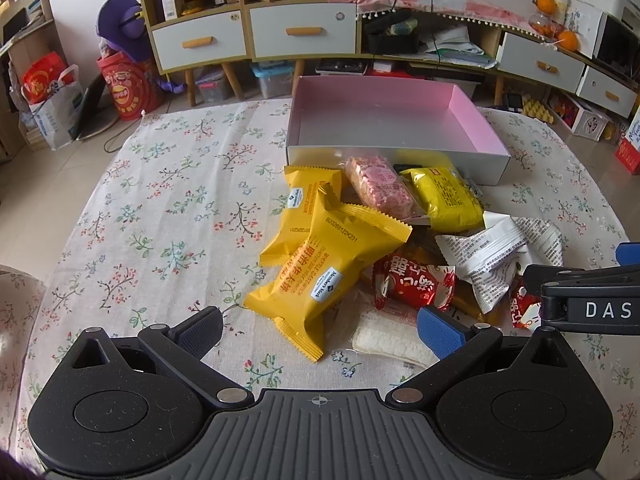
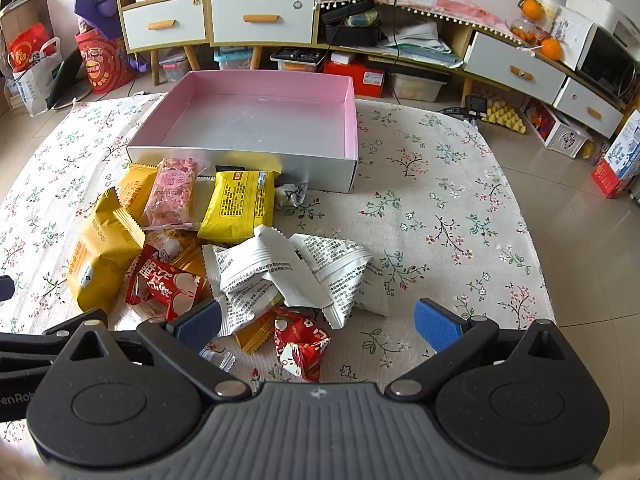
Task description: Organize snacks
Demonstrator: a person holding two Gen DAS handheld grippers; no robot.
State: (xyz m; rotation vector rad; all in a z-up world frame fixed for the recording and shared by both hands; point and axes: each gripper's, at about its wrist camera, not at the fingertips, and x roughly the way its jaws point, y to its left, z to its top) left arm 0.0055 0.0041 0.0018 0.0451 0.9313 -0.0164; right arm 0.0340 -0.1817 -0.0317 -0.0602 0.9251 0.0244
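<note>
Snacks (image 2: 240, 256) lie in a loose pile on the surface (image 2: 440, 220), just in front of both grippers. The left gripper (image 1: 320, 328) and the right gripper (image 2: 318, 320) have their fingers wide apart and hold nothing. The packets look light, soft and slippery, and the food inside can probably break. I think the crimped end of the near orange packet (image 1: 320, 280) is the safest hold. Farther away the pink box (image 2: 260, 120) stands empty.

black packet (image 1: 406, 167) mostly hidden | right gripper (image 1: 580, 296) cut off by edge
</note>
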